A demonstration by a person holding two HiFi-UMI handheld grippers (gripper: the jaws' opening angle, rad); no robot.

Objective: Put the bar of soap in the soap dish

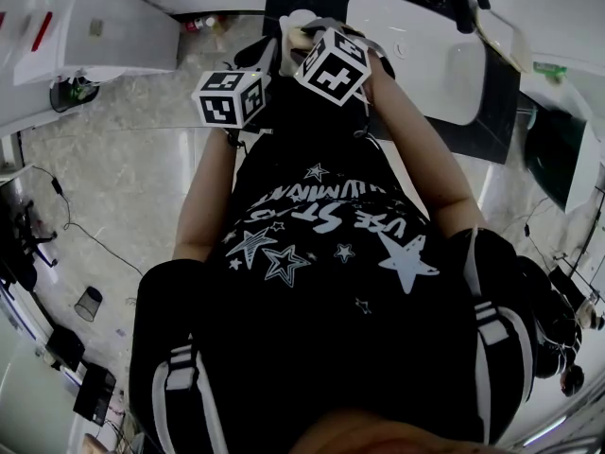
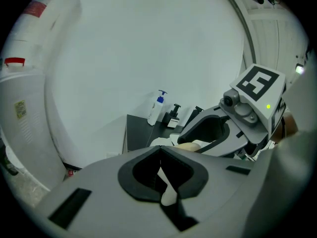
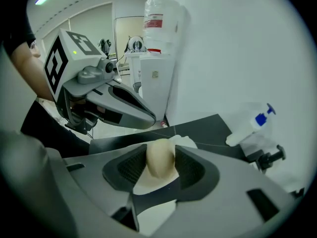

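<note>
The cream bar of soap (image 3: 159,156) stands on end between the jaws of my right gripper (image 3: 159,165), resting on the white soap dish (image 3: 148,185) under it. The pads sit close on both sides without clearly pressing. My left gripper (image 2: 164,182) is shut on a thin white edge, apparently the dish's rim. From the left gripper view the right gripper (image 2: 208,133) hangs over the dish (image 2: 161,143) with the soap (image 2: 190,145) in it. In the head view both marker cubes (image 1: 232,97) meet over the dark counter (image 1: 284,8); their fingertips are hidden.
A white pump bottle (image 2: 157,108) and a dark dispenser (image 2: 173,117) stand on the counter by the wall. A white sink (image 1: 425,55) lies to the right. A water cooler (image 3: 157,78) stands past the counter's end. The person's body fills the lower head view.
</note>
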